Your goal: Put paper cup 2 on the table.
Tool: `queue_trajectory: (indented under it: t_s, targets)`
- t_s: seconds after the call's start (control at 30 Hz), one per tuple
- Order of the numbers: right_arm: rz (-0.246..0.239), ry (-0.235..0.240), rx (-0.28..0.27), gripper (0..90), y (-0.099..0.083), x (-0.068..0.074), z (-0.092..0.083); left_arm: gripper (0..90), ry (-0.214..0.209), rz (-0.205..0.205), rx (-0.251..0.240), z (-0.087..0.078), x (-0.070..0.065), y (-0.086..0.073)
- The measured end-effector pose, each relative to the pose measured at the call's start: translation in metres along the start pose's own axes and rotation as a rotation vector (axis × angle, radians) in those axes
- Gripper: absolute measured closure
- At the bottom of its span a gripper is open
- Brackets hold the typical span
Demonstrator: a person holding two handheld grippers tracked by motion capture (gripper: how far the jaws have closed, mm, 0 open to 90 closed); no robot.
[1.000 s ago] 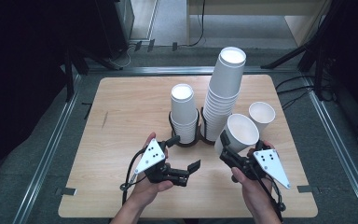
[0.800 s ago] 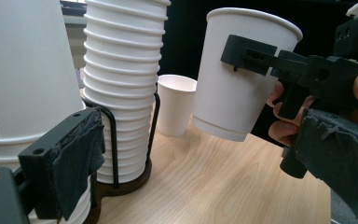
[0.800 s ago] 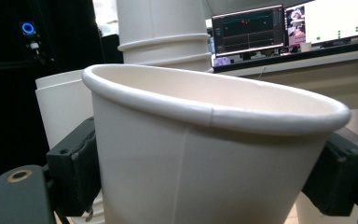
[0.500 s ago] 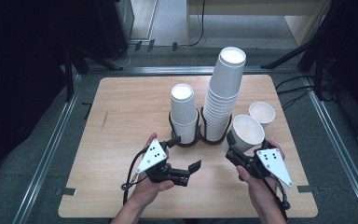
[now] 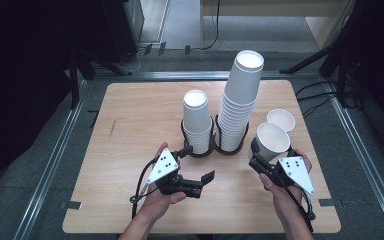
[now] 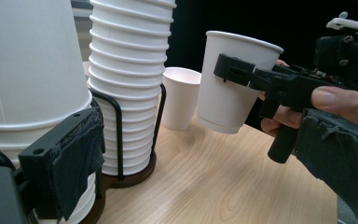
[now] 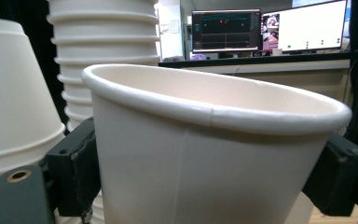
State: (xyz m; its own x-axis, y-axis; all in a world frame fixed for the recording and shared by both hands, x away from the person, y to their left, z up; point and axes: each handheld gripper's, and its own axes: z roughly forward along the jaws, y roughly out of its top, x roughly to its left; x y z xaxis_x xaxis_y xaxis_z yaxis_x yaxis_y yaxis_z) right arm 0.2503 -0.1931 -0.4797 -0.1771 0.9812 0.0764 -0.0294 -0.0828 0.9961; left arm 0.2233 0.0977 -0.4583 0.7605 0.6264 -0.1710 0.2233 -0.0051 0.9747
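My right gripper (image 5: 266,151) is shut on a white paper cup (image 5: 273,141), held upright and slightly tilted just above the table. In the right gripper view that cup (image 7: 205,154) sits between both black jaws. A second single cup (image 5: 281,120) stands on the table just behind it. To the left, a short stack of cups (image 5: 197,120) and a tall stack (image 5: 239,100) sit in a dark wire holder (image 5: 215,148). My left gripper (image 5: 196,163) is open in front of the short stack, one jaw close to the holder. The left gripper view has the held cup (image 6: 233,84) beside the tall stack (image 6: 126,70).
The wooden table (image 5: 130,130) has bare surface on its left half and along the front edge. Metal rails (image 5: 55,155) frame the table. Monitors (image 7: 265,28) stand on a desk far behind.
My right gripper has carried the cup a little to the right and lower, closer to the standing single cup. The left gripper has stayed put.
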Motion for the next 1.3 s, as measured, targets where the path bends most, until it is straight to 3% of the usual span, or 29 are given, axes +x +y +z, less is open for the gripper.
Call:
queue_trajectory:
  t_s: [0.47, 0.77, 1.3]
  targets:
    - [-0.071, -0.032, 0.036, 13.5, -0.022, -0.013, 0.01, 1.9, 0.0, 0.0, 0.005, 0.0, 0.0, -0.001]
    - [-0.114, -0.026, 0.056, 13.5, -0.036, -0.018, 0.016, 1.9, 0.004, -0.004, 0.006, 0.0, 0.001, -0.001]
    - [-0.142, -0.002, 0.112, 13.5, -0.059, -0.018, 0.023, 1.9, 0.007, -0.004, 0.007, 0.0, 0.001, -0.001]
